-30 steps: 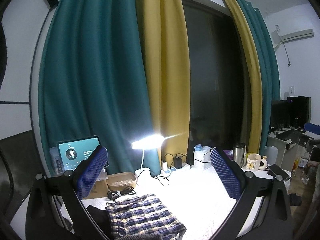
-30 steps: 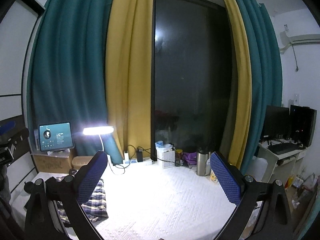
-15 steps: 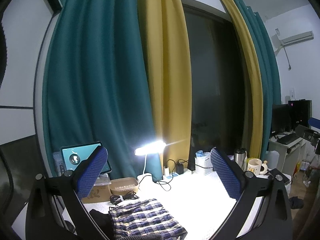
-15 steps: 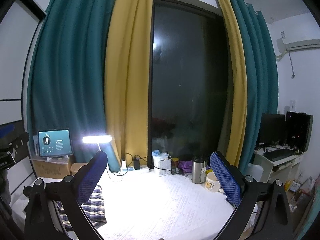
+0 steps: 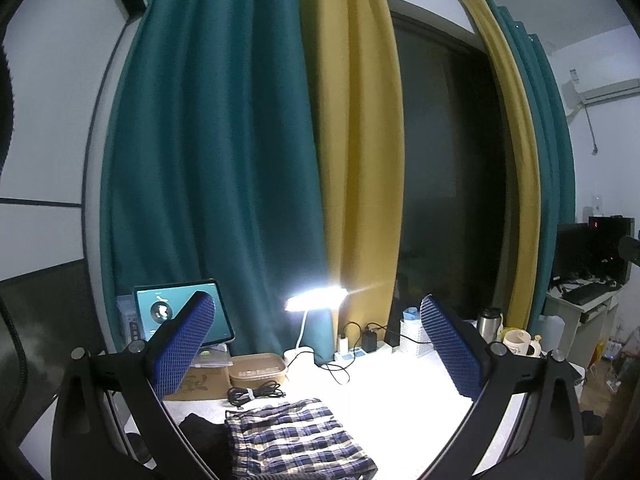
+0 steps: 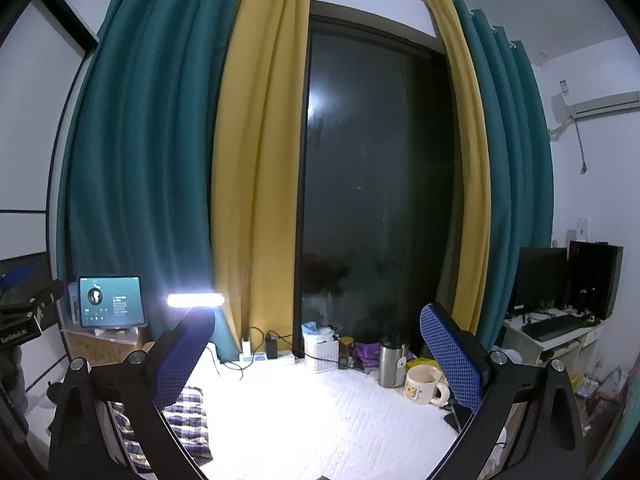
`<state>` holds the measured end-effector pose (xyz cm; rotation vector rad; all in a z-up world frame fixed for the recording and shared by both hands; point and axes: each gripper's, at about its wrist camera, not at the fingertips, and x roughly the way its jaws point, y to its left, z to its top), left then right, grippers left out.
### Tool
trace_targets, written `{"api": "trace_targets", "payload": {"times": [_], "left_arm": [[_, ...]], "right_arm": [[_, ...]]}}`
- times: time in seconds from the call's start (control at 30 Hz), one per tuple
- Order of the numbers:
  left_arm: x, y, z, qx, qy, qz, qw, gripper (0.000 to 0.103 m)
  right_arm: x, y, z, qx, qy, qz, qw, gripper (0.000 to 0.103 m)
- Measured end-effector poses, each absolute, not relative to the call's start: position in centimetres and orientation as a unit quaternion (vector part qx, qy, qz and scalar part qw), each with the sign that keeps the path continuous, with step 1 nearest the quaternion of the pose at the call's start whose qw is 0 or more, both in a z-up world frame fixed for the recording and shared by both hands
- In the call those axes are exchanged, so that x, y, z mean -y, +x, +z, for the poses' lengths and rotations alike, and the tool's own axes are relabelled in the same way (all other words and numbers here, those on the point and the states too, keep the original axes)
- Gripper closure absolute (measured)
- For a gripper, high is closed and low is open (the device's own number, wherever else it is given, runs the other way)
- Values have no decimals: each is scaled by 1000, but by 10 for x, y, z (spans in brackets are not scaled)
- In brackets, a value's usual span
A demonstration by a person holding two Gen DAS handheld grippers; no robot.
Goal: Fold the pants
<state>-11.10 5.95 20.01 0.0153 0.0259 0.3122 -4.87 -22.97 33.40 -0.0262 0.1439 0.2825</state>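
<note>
**Folded plaid pants lay on the white table, both grippers raised and empty**

The left gripper (image 5: 316,344) was held above the table with its two blue-padded fingers (image 5: 182,344) spread wide and nothing between them. The right gripper (image 6: 316,356) was in the same pose, fingers wide apart and holding nothing, pointed level toward the window.

In the left wrist view the plaid pants (image 5: 296,440) lay folded at 6 o'clock, on the white table (image 5: 392,396), below the gripper and not touching it. A black garment (image 5: 202,434) lay just beside them at 7 o'clock. In the right wrist view the pants (image 6: 188,420) showed at 7 o'clock, partly hidden behind the left finger of that gripper.

Behind the pants lay a coiled black cable (image 5: 254,394), and behind it an open tan box (image 5: 258,370); what it held I cannot tell. A cardboard box (image 5: 200,382) stood beside it, with a tablet (image 5: 160,314) above, its screen lit.

In the right wrist view, at 5 o'clock, a cream mug (image 6: 422,384) stood with a brown inside; beside it a steel flask (image 6: 390,364). A white basket (image 6: 324,350) held something pale blue.

At the far edge a lit desk lamp (image 5: 316,304) shone over a power strip (image 5: 352,356). Behind it hung teal curtains (image 5: 208,160) and yellow curtains (image 5: 356,140), beside a dark window (image 6: 376,180).
</note>
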Motion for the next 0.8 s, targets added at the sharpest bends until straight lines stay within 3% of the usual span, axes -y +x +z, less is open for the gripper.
{"api": "trace_targets", "payload": {"times": [0.8], "left_arm": [[-75,-119,202,-7,4,180,984,1]], "right_arm": [[231,-45,337,-72,-7,137,988,0]]}}
